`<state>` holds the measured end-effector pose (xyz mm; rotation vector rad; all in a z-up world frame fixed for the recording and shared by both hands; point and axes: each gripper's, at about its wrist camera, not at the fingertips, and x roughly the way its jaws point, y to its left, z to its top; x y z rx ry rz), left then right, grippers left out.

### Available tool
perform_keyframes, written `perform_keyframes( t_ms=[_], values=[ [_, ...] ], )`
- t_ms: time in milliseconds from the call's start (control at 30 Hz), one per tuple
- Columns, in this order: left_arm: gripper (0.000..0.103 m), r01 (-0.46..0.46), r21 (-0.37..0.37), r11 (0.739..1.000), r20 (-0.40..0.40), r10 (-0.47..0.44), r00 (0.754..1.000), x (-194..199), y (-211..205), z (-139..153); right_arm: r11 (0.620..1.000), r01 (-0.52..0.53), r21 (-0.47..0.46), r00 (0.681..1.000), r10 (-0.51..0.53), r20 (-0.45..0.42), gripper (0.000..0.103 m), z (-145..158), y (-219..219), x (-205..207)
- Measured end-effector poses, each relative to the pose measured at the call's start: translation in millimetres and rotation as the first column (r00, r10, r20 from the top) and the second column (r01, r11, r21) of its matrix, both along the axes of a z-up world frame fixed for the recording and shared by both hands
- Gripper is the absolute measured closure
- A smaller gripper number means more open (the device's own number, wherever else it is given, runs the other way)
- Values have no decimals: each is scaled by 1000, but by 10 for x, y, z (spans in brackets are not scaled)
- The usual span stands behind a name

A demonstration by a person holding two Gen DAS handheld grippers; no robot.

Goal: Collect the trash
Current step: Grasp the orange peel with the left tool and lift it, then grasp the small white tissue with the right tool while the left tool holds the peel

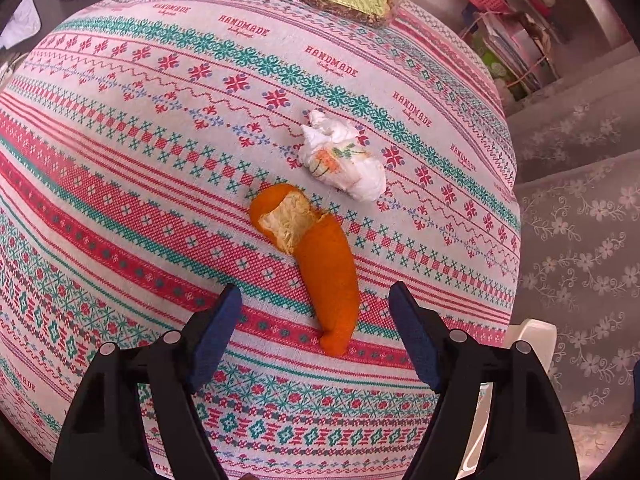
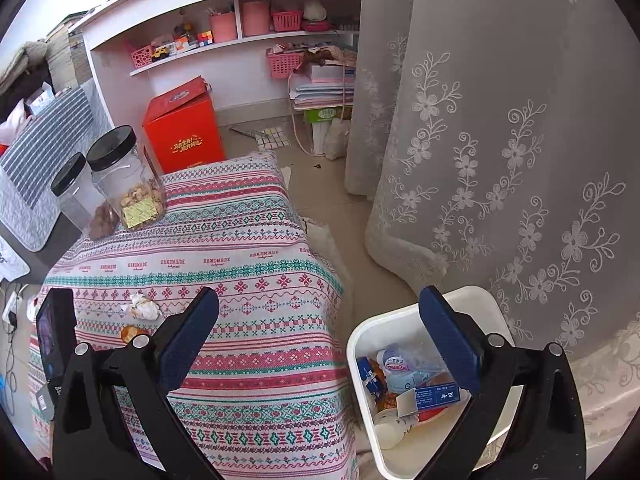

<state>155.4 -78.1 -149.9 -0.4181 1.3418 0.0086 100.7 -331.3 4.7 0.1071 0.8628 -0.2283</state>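
A long curl of orange peel (image 1: 320, 268) lies on the patterned tablecloth (image 1: 140, 184), and a crumpled white tissue (image 1: 344, 156) sits just beyond it. My left gripper (image 1: 316, 292) points down over the peel and is open. The peel's near end lies between the blue pads (image 1: 218, 340), which do not touch it. In the right wrist view the tissue (image 2: 142, 306) and the peel (image 2: 130, 332) show small at the left. My right gripper (image 2: 320, 294) hangs open and holds nothing, between the table's edge and a white bin (image 2: 360, 340) that holds wrappers and packets.
Two clear black-lidded jars (image 2: 120, 184) stand at the table's far end, one with nuts inside. A red box (image 2: 182, 132) and shelves stand behind on the floor. A lace curtain (image 2: 500, 160) hangs right beside the bin. The bin's corner (image 1: 534, 332) shows past the table's edge.
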Motion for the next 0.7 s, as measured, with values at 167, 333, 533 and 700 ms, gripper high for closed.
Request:
perform_keyframes(
  t_ms=[167,333,533,700],
  values=[
    [52,72,137,988,11,-74,997,37,-161,0,1000,-11,2,1000,11,-5,7,-31,63,54],
    [86,161,141,977,29,-167,986,-103,-90,31,1000,-28,9,999,28,-32,7,-126,188,138],
    [88,174,166,971,116,-195,974,-290,502,382,994,-99,35,994,101,-46,7,-250,515,280],
    [88,72,180,981,233,-113,966,-411,1279,831,977,-183,111,979,191,-70,7,-460,886,453]
  ],
)
